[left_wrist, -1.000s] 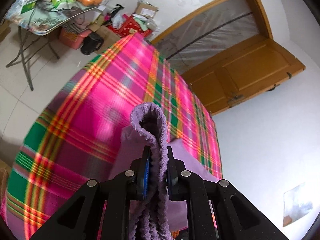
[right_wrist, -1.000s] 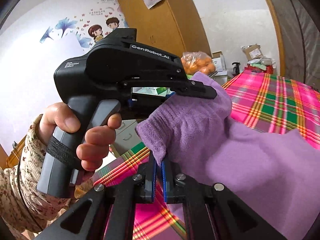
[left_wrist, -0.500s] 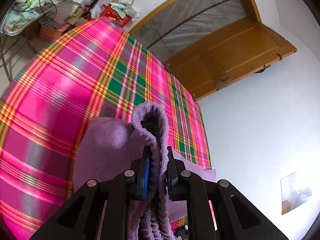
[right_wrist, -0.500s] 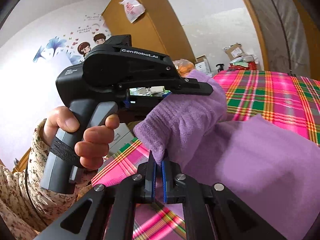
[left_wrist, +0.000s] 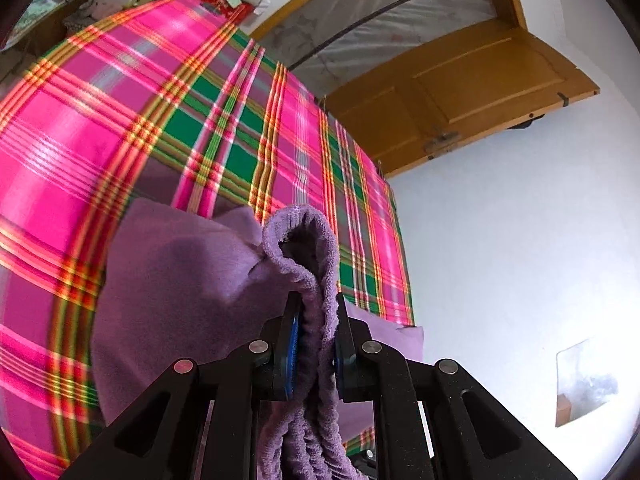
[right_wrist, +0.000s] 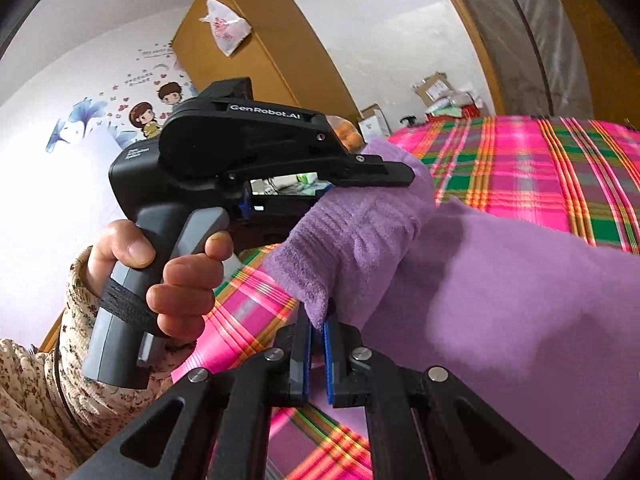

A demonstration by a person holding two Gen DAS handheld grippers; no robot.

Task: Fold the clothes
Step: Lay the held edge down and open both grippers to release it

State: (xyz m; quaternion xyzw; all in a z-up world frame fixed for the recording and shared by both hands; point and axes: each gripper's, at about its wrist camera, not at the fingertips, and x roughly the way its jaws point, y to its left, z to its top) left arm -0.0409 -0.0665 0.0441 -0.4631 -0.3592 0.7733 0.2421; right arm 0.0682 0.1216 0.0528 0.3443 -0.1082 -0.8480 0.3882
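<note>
In the left wrist view, the left gripper (left_wrist: 316, 344) is pinching a bunched, ribbed edge of the purple garment (left_wrist: 180, 280), whose body is draping at nine o'clock over the plaid bedspread (left_wrist: 120, 120). The fleece is looking soft, light and limp, so hems and corners are probably the best places to grip. A wooden door (left_wrist: 460, 92) is standing at one o'clock, and boxes are cluttering the floor at eleven. In the right wrist view, the right gripper (right_wrist: 318, 344) is nipping a thin corner of the same cloth, jaws nearly together, with the person's hand (right_wrist: 176, 276) working the other tool at nine o'clock. Nothing is blocking the bed.
</note>
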